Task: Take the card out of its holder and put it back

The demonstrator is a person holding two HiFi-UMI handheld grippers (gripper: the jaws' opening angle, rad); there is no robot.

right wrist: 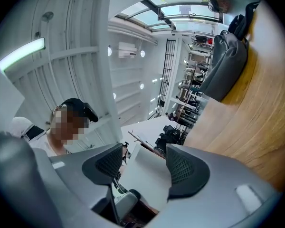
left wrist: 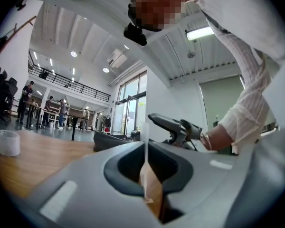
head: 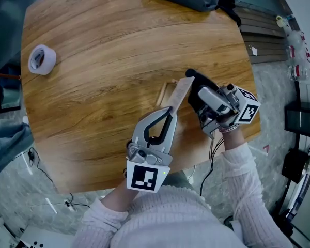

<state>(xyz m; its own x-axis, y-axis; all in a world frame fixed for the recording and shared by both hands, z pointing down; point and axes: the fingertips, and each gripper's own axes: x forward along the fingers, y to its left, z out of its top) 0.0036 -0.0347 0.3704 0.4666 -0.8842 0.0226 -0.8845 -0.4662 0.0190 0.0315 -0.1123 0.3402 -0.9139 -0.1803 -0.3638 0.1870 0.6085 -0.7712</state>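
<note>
A: What do we have in our left tool [head: 170, 112]?

B: It is squeezed almost all the way shut. We pinch the brown holder [left wrist: 153, 194] in it, and the thin card [head: 183, 90] pokes out of the top.

A: Which way does the card lie?

B: In the head view it runs from 7 o'clock to 1 o'clock, above the desk [head: 93, 87]. Our left tool has the 7 o'clock end. The free end is up at 1 o'clock.

A: And our right tool [head: 195, 86]?

B: Its jaws stand wide apart. The white card lies between them, but we do not think the pads press on it. It holds nothing.

A: Which hand is nearer the free end?

B: The right one. It is just beside that end, at about 3 o'clock from the card. We think it must close there and then move along the long line: to 1 o'clock to pull out, to 7 o'clock to push in.
</note>
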